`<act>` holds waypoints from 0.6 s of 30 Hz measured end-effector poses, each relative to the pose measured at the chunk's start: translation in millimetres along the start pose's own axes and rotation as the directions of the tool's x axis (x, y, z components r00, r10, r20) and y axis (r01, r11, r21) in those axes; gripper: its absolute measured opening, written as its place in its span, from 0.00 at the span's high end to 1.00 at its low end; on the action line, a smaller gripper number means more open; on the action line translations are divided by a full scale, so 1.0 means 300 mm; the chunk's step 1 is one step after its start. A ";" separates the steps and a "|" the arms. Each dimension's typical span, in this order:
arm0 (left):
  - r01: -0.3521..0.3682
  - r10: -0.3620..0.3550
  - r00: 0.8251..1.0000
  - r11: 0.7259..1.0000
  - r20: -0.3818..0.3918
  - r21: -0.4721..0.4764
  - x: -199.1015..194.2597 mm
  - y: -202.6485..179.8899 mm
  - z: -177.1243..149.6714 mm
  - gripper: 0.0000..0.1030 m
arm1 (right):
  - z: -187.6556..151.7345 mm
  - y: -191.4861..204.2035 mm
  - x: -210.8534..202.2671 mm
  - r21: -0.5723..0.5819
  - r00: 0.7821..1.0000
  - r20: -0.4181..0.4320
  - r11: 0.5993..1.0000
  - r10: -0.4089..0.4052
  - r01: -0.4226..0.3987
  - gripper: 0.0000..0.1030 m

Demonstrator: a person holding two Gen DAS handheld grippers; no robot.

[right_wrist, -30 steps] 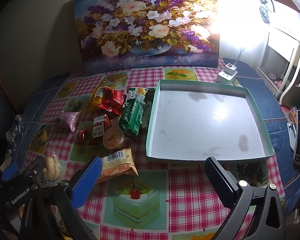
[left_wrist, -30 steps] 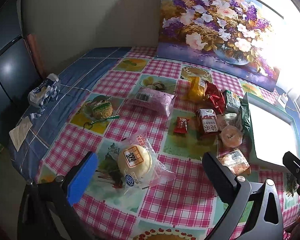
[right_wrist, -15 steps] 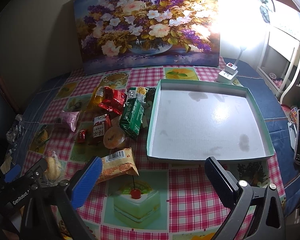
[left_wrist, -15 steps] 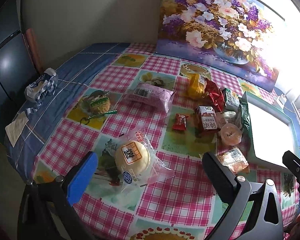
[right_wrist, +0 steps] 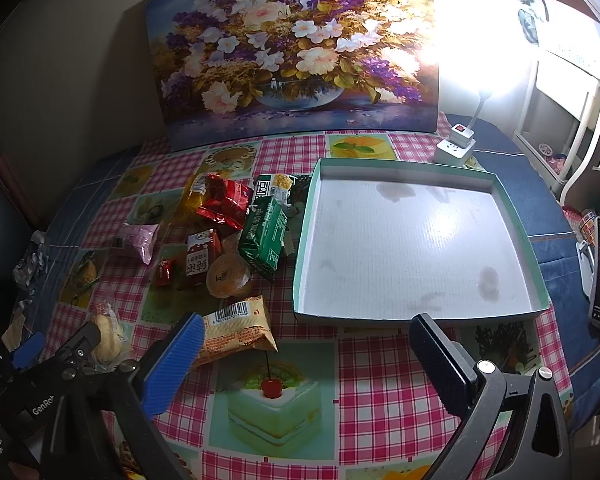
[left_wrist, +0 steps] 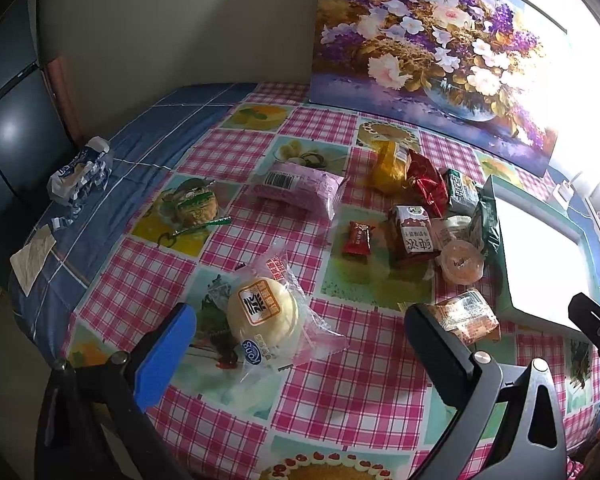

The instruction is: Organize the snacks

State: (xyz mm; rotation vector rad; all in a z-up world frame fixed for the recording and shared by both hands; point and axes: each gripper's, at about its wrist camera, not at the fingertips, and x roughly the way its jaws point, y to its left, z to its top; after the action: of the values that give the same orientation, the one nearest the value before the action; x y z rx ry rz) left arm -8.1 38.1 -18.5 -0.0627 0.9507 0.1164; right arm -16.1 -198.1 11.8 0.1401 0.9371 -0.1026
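Snacks [right_wrist: 220, 232] sit in a loose pile on the checked table [right_wrist: 380, 380], just left of the green-rimmed tray [right_wrist: 512, 216] (nothing in it). Round bun in clear wrap [left_wrist: 264, 312] lies apart from the pile, between the left gripper [left_wrist: 296, 344] fingers' tips but untouched; those fingers are spread wide. Right gripper [right_wrist: 304, 344] hovers over the table's near edge, fingers wide too, gripping nothing. Orange barcode pack [right_wrist: 238, 332] lies beside its blue finger [right_wrist: 176, 364]. Flower painting [right_wrist: 292, 52] leans at the back.
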 end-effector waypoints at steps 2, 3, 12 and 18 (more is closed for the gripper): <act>0.005 -0.005 1.000 1.000 -0.003 0.000 0.002 0.000 0.000 0.00 | 0.000 0.000 0.000 0.000 1.000 0.000 1.000 0.000 0.000 0.00; 0.009 -0.009 1.000 1.000 -0.005 -0.001 0.003 0.000 0.000 0.00 | 0.000 0.001 0.001 0.000 1.000 -0.001 1.000 0.000 0.000 0.00; 0.020 -0.021 0.999 1.000 -0.026 -0.014 0.021 0.003 -0.003 0.00 | -0.003 0.002 0.005 -0.001 1.000 -0.004 1.000 -0.002 0.002 0.00; 0.028 -0.029 0.999 0.999 -0.044 -0.025 0.034 0.011 -0.006 0.00 | -0.003 0.003 0.009 -0.003 1.000 -0.006 1.000 -0.005 0.005 0.00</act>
State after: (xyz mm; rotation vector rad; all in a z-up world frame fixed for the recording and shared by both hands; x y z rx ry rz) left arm -4.0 41.9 -27.9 -0.1019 0.9920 0.1006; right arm -15.0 -197.0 9.0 0.1356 0.9440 -0.1052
